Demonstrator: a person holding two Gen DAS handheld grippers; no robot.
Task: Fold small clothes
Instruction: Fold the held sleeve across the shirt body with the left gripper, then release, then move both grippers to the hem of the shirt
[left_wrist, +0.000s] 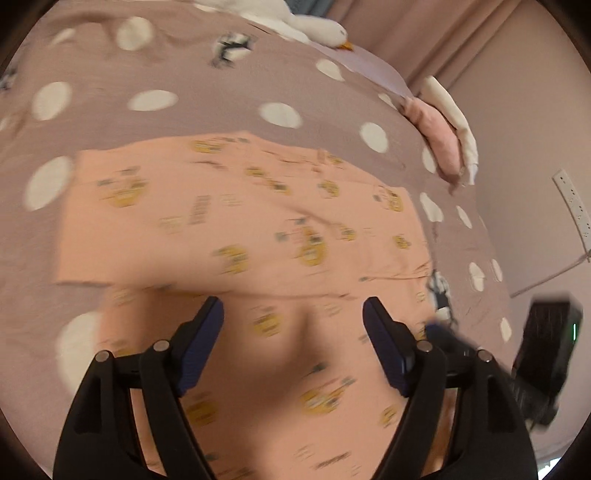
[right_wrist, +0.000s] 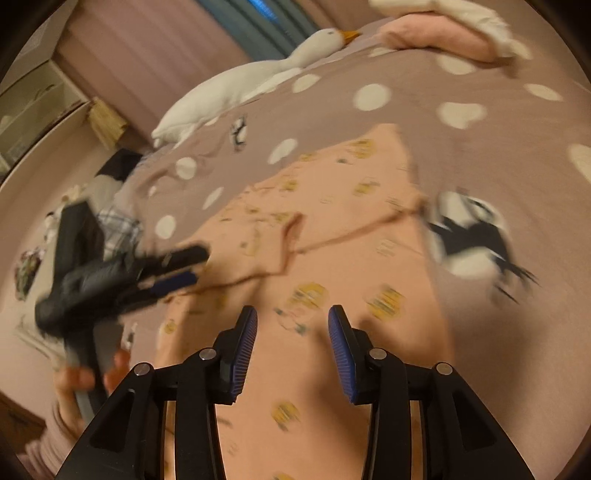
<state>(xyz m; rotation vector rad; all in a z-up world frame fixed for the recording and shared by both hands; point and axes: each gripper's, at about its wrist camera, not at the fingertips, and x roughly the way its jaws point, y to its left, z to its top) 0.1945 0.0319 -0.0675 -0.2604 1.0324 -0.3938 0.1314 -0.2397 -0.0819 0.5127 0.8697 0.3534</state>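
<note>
A peach garment with small yellow prints lies spread on the bed, its far part folded over as a flat layer. My left gripper hovers over its near part, open wide, with nothing between the blue pads. In the right wrist view the same garment shows a fold line across its middle. My right gripper stands open above it, with no cloth between its fingers. The left gripper shows blurred at the garment's left edge, held by a hand. The right gripper's tip is blurred in the left wrist view.
The bed has a mauve cover with white dots. A white goose plush lies at its far edge, beside a pink cushion. Plaid cloth sits at the bed's left side. A power strip lies on the floor.
</note>
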